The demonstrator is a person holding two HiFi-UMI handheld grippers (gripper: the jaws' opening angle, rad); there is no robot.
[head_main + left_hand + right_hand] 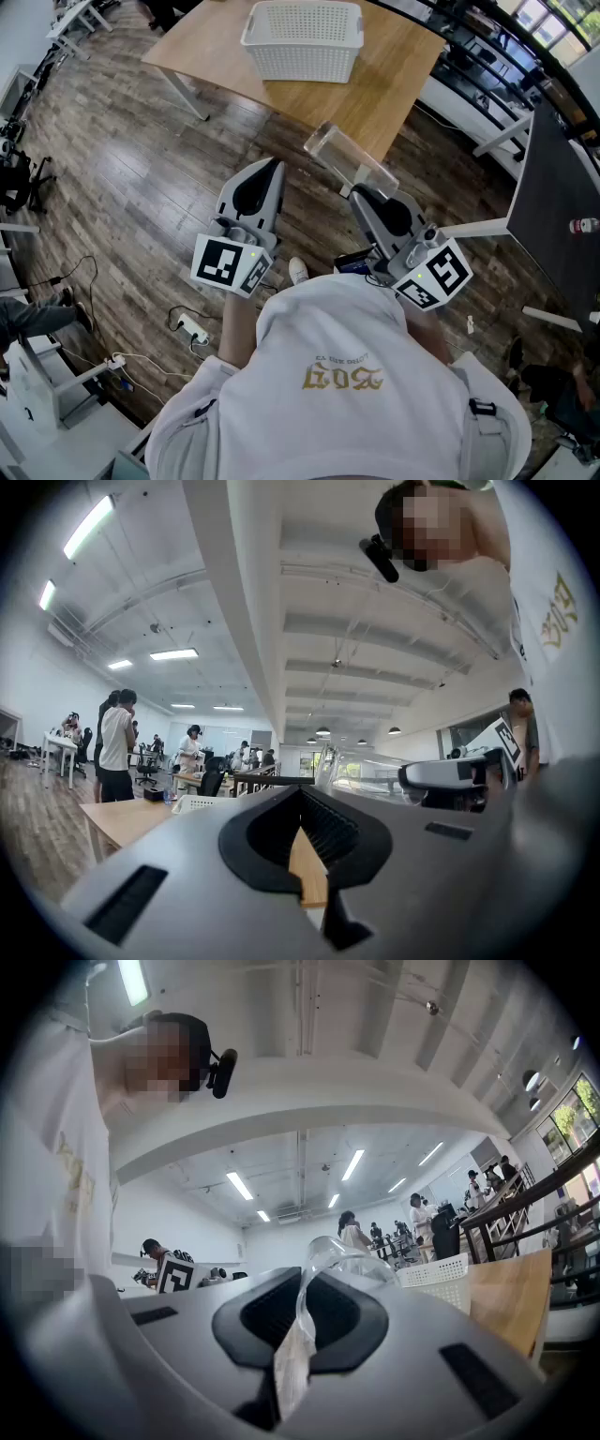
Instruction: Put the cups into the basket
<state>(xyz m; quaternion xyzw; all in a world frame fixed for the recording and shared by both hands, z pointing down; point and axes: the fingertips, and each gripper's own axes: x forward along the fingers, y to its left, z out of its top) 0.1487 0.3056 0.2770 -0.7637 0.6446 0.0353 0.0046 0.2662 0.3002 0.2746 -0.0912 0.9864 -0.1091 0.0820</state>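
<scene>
A white plastic basket (302, 37) stands on the wooden table (398, 84) at the top of the head view. My right gripper (361, 194) is shut on the wall of a clear plastic cup (345, 155). It holds the cup tilted in the air above the floor, just short of the table's near edge. In the right gripper view the clear cup (349, 1258) rises from the jaws, with the basket (441, 1277) beyond it to the right. My left gripper (273, 172) is shut and empty, left of the cup. The left gripper view shows the cup (364, 772) on its right.
Wood-plank floor lies below both grippers. A dark table with a small bottle (583, 226) stands at the right. White desks and a railing lie behind the wooden table. A power strip (192, 328) and cables lie on the floor at lower left. Several people stand far off.
</scene>
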